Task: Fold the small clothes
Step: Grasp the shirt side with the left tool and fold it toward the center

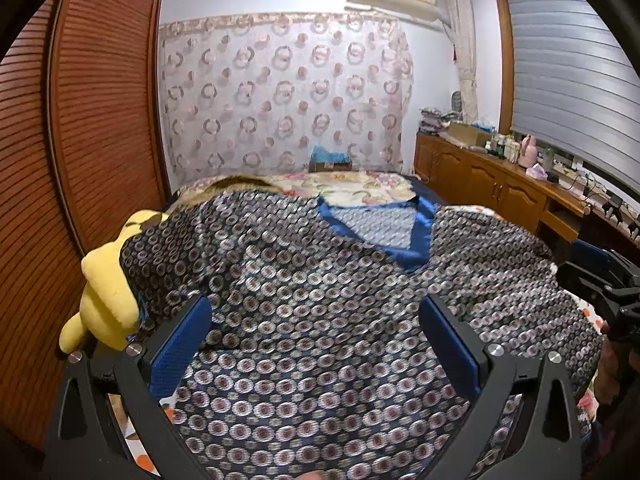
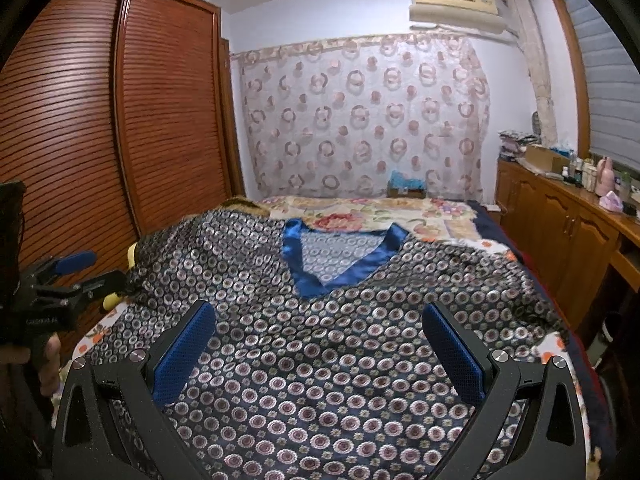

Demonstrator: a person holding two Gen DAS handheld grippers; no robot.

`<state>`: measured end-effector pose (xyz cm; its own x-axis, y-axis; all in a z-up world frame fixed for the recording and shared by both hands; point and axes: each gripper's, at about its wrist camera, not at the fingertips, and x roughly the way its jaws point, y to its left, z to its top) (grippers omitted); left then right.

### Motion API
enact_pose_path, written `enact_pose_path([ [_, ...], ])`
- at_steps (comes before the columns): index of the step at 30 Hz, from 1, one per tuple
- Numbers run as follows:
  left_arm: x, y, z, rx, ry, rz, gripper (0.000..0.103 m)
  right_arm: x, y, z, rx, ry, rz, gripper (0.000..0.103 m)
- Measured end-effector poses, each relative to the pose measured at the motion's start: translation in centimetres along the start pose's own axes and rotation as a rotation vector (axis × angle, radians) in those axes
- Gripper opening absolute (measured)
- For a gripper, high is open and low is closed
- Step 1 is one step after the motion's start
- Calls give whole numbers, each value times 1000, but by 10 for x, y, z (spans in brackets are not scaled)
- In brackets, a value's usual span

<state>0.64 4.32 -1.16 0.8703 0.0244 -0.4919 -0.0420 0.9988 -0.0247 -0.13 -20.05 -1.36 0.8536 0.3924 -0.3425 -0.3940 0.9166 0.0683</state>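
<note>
A yellow plush toy (image 1: 106, 280) lies at the bed's left edge, partly under the garment's sleeve. The patterned top (image 1: 320, 300) with a blue V-neck is spread flat on the floral bedspread (image 2: 360, 208). Both the left tool (image 1: 316, 332) and the right tool (image 2: 320, 340) hover above it, fingers spread wide, gripping nothing. The top's near hem is cut off below. A louvred wardrobe (image 2: 120, 120) stands left, a cluttered wooden bench (image 2: 580, 216) right.

Black forked left gripper (image 1: 316, 312) and right gripper (image 2: 320, 320): blue textured pads (image 2: 184, 354), silver screws at 4 and 8 o'clock.
</note>
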Motion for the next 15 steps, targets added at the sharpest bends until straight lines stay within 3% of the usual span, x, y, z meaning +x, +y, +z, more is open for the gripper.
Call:
enact_pose_path([
  [15,30,81,-4,-32,92,31,103,53,8,-7,-57,141,93,99],
])
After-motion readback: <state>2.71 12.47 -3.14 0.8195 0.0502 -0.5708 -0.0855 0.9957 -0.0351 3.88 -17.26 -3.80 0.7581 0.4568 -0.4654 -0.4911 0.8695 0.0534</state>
